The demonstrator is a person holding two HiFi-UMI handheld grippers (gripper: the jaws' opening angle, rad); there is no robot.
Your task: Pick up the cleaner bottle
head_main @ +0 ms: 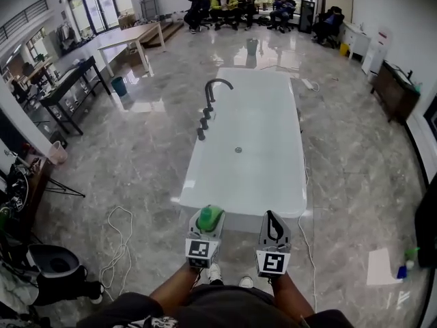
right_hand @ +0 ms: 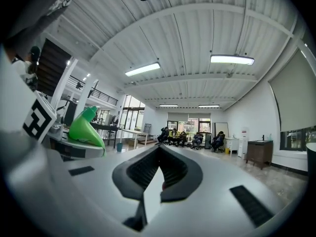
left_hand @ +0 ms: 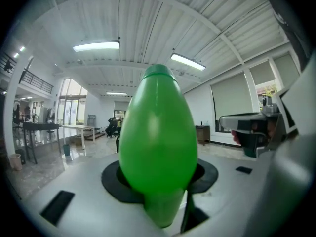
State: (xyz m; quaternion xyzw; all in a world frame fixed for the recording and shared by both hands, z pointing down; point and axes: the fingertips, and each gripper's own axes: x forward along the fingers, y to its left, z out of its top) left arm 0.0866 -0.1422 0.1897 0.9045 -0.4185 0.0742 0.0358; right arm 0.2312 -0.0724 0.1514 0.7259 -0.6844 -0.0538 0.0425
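The cleaner bottle (head_main: pixel 211 215) is bright green, egg-shaped with a narrow green cap. My left gripper (head_main: pixel 206 228) is shut on it and holds it up in front of me, near the close end of the white bathtub (head_main: pixel 205 190). In the left gripper view the bottle (left_hand: pixel 158 147) fills the middle, its neck pointing up, with the black pads (left_hand: pixel 112 180) on both sides. My right gripper (head_main: pixel 274 225) hangs beside it on the right, shut with nothing in it. In the right gripper view its black pads (right_hand: pixel 143 169) meet at the tip, and the bottle (right_hand: pixel 85 128) shows at the left.
A black tap (head_main: pixel 213 91) stands on the bathtub's left rim. A white cable (head_main: pixel 117 246) loops on the marble floor at the left. Bottles and a sheet (head_main: pixel 403 264) lie on the floor at the right. Tables (head_main: pixel 75 80) line the left wall; seated people are far back.
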